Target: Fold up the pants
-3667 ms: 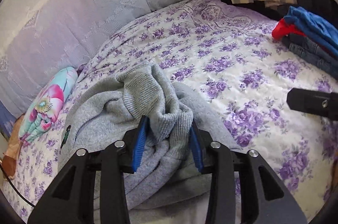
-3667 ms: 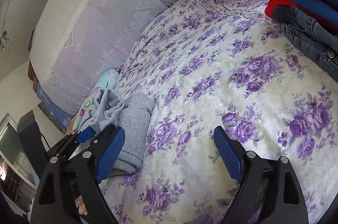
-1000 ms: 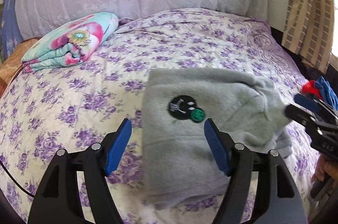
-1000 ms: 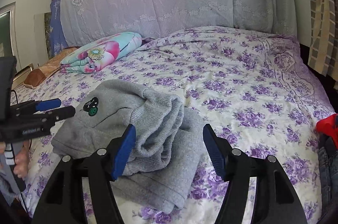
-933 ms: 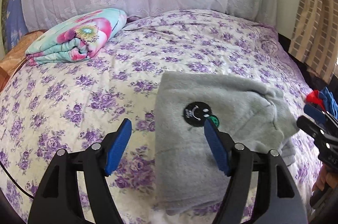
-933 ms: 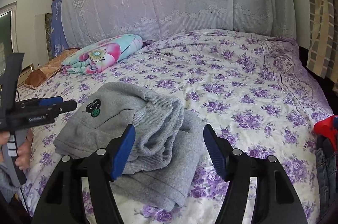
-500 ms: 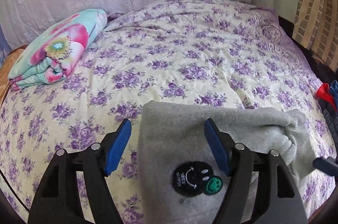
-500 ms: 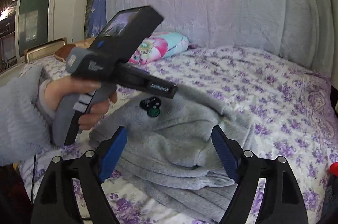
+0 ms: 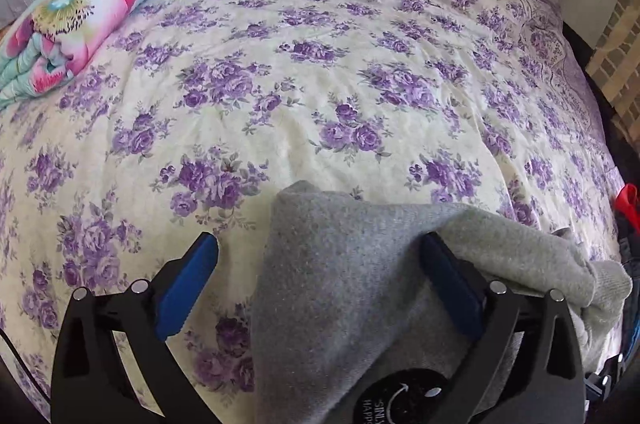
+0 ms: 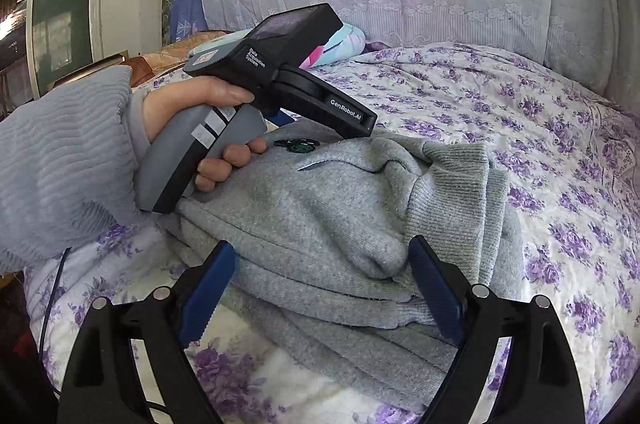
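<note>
Pants [image 10: 340, 207], a grey folded bundle on the bed [image 9: 320, 83], lie straight ahead of the right gripper [image 10: 320, 288], long axis crosswise to its fingers, near edge between the opening, untouching jaws. Left gripper [image 9: 320, 284] opens over the far corner, equally near.

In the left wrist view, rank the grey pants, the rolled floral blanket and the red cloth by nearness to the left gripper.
From the left gripper, whose jaws are opening:
1. Grey pants: nearest, lying between the open jaws and spreading right.
2. Red cloth: far right, at the bed's edge.
3. Rolled floral blanket: farthest, upper left by the headboard.
</note>
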